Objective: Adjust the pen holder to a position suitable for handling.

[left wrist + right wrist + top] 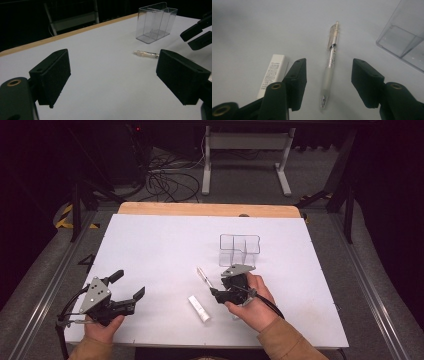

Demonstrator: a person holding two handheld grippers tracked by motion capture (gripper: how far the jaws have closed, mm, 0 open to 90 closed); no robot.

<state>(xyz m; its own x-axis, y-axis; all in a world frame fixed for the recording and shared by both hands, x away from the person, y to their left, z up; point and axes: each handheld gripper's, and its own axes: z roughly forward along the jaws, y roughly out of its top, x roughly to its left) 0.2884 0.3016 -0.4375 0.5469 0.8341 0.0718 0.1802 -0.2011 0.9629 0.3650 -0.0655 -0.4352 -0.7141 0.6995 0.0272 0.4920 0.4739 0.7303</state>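
At the left of the bench point(150, 245), the left gripper point(131, 286) is held low over the white surface with its jaws spread wide and nothing between them. Farther right, a small white box point(199, 308) is seen lying flat on the bench; in the right gripper view it point(272, 75) lies just beside the outer face of one jaw. Next to it, a clear pen point(205, 277) is laid flat on the surface, and in the right gripper view its barrel point(330, 65) lies between the jaws of the right gripper point(328, 80), which are spread on either side of it without the pads touching it. Nothing is set between the jaws and the pen. Beyond the right gripper point(218, 287), a clear plastic organiser point(240, 250) with compartments is stood upright, near the pen but apart from it.
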